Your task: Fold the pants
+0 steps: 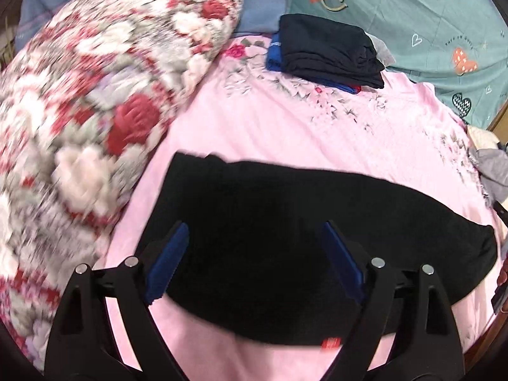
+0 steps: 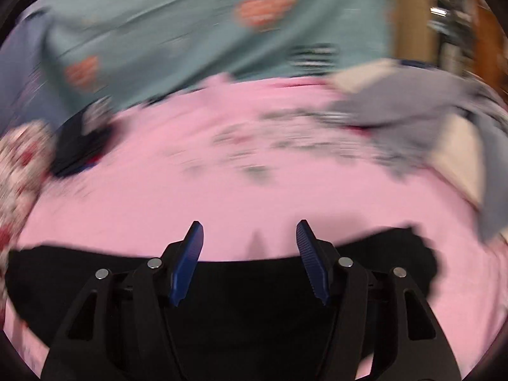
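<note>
Black pants [image 1: 285, 222] lie folded into a wide band across the pink bed sheet [image 1: 270, 120], with a small red tag [image 1: 331, 343] at the near edge. My left gripper [image 1: 254, 231] is open above the pants, its blue pads spread wide and holding nothing. In the blurred right wrist view the same black pants [image 2: 254, 301] lie under my right gripper [image 2: 249, 230], which is open and empty, its fingertips over the pants' far edge and the pink sheet [image 2: 222, 197].
A red and white floral quilt [image 1: 89, 101] is bunched at the left. A stack of folded dark clothes [image 1: 330, 50] sits at the back on the sheet. A teal heart-print cover [image 1: 428, 25] lies behind. Loose grey clothes [image 2: 428, 117] lie at the right.
</note>
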Demonstrator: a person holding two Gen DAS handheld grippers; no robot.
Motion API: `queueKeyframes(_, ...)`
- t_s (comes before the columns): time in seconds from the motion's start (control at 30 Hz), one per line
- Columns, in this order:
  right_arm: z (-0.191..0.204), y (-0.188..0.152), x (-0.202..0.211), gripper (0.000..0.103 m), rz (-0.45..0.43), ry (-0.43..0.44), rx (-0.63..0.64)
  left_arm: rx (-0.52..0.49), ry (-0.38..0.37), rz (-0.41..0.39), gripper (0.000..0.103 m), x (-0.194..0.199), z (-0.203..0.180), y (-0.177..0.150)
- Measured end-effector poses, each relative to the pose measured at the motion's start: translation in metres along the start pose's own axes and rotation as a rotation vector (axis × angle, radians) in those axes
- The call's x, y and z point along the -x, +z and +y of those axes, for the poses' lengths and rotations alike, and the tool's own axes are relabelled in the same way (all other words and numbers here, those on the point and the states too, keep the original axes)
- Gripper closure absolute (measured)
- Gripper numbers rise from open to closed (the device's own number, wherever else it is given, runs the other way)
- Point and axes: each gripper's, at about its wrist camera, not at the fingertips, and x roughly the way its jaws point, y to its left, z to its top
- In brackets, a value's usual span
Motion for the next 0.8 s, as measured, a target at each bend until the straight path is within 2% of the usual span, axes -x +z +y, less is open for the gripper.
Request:
queueKeyframes(0.03,0.023,0.001,-0.013,0.055,0.022,0.048,0.046,-0.009,-0.002,0.004,0.016,-0.007,-0.008,0.004)
queueKeyframes(0.1,0.080,0.002,-0.042,0.070,0.081,0.176,0.141,-0.033,-0.016,0.014,0.016,-0.018,-0.024,0.011)
queueKeyframes(0.13,0.107,0.002,-0.054,0.073,0.107,0.235,0.176,-0.041,-0.027,0.018,0.016,-0.022,-0.032,0.014)
queueKeyframes(0.17,0.134,0.001,-0.067,0.074,0.134,0.291,0.207,-0.048,-0.043,0.022,0.016,-0.025,-0.038,0.017)
queueKeyframes(0.3,0.198,-0.004,-0.090,0.074,0.208,0.396,0.277,-0.064,-0.072,0.054,0.016,-0.036,-0.056,0.017)
queueKeyframes(0.37,0.209,-0.009,-0.093,0.077,0.245,0.408,0.313,-0.068,-0.073,0.054,0.016,-0.037,-0.058,0.017)
queueKeyframes(0.43,0.217,-0.019,-0.089,0.081,0.288,0.462,0.358,-0.062,-0.082,0.043,0.016,-0.037,-0.061,0.021)
queueKeyframes(0.57,0.213,-0.039,-0.071,0.081,0.303,0.486,0.446,-0.093,-0.080,0.040,0.016,-0.045,-0.081,0.032)
queueKeyframes(0.7,0.203,-0.049,-0.069,0.081,0.319,0.497,0.454,-0.134,-0.096,0.068,0.016,-0.063,-0.113,0.037)
queueKeyframes(0.8,0.203,-0.049,-0.068,0.081,0.316,0.504,0.447,-0.184,-0.092,0.097,0.016,-0.074,-0.128,0.028)
